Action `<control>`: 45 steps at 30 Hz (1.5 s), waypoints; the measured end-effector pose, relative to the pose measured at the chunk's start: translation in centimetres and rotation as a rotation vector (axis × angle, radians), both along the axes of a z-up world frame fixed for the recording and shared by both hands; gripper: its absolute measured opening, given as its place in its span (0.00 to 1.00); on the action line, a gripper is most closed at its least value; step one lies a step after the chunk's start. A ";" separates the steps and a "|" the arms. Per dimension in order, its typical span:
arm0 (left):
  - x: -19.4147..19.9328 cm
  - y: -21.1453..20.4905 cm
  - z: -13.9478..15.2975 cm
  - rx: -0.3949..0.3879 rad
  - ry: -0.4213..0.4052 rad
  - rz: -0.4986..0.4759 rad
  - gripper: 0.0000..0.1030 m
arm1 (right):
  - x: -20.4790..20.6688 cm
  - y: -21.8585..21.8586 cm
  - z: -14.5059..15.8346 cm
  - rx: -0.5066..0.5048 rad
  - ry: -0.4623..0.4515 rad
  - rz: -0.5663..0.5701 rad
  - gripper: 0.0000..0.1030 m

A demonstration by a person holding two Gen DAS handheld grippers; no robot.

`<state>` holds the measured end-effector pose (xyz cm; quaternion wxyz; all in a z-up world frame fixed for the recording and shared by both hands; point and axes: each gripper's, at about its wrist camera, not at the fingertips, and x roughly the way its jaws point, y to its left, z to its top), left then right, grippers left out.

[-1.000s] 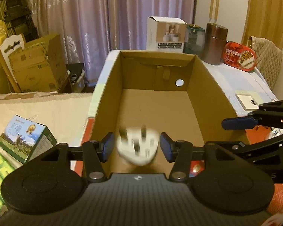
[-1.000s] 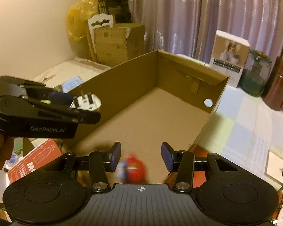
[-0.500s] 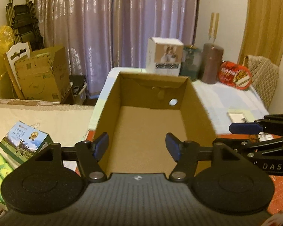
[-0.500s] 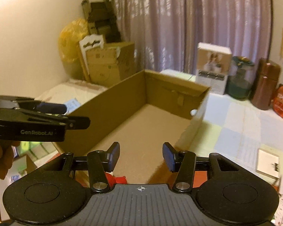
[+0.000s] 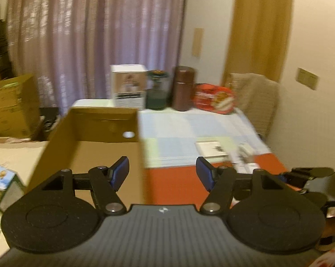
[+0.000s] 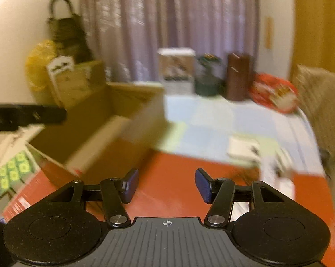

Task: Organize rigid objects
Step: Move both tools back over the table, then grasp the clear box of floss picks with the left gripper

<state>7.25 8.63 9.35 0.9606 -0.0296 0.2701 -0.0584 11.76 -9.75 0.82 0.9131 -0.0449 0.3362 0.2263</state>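
Both tongs have swung right, away from the open brown cardboard box (image 5: 94, 142), and now face the worktop (image 5: 189, 124) with its pale checked cloth. A second ago the left tongs (image 5: 162, 173) were letting go of a white plug-like piece over the box and the right tongs (image 6: 165, 185) a small red object; now both sets stand wide open with nothing between the blue pads. Those two pieces are presumably inside the box, though its near floor is hidden and both views are motion-blurred. The box sits at the left, near the worktop's left edge. Loose white items (image 5: 244, 153) lie far right beside a flat white card (image 5: 212, 149); these look like the next candidates. The swing suggests another pickup round is starting.
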 end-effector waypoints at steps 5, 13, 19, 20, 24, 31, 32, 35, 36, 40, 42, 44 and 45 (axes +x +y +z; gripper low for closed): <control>-0.4 -3.8 -0.5 -0.027 0.009 -0.069 0.60 | -1.9 -4.8 -0.4 -0.040 0.037 -0.107 0.54; 0.7 -7.9 -4.0 -0.024 0.062 -0.130 0.60 | -3.2 -10.3 -1.2 -0.054 0.072 -0.226 0.56; 1.6 -9.2 -6.7 -0.012 0.116 -0.145 0.60 | -2.4 -12.2 -2.1 -0.050 0.093 -0.264 0.56; 1.8 -9.4 -7.0 -0.009 0.122 -0.147 0.60 | -2.2 -12.4 -2.3 -0.050 0.096 -0.269 0.56; 2.3 -9.9 -8.1 -0.004 0.134 -0.150 0.60 | -1.8 -13.1 -3.2 -0.044 0.115 -0.275 0.56; 3.7 -10.2 -9.7 -0.027 0.138 -0.158 0.65 | -0.8 -13.9 -4.5 -0.044 0.140 -0.287 0.57; 4.0 -10.3 -10.0 -0.023 0.142 -0.160 0.65 | -0.6 -14.0 -4.6 -0.046 0.143 -0.288 0.57; 4.5 -10.6 -10.7 -0.015 0.139 -0.168 0.68 | -0.3 -14.2 -5.2 -0.051 0.149 -0.285 0.57; 4.7 -10.8 -11.0 -0.012 0.136 -0.171 0.72 | -0.1 -14.3 -5.5 -0.050 0.153 -0.282 0.57; 5.7 -11.5 -12.4 -0.003 0.135 -0.206 0.79 | 0.3 -15.2 -6.4 -0.035 0.153 -0.278 0.58; 6.4 -12.2 -13.2 0.015 0.125 -0.232 0.82 | 0.6 -15.9 -6.9 -0.021 0.149 -0.281 0.64; 7.3 -12.9 -14.2 0.030 0.124 -0.268 0.83 | 1.0 -16.8 -7.3 -0.019 0.143 -0.293 0.70; 7.7 -13.2 -14.6 0.039 0.125 -0.285 0.84 | 1.2 -17.1 -7.5 -0.022 0.141 -0.300 0.72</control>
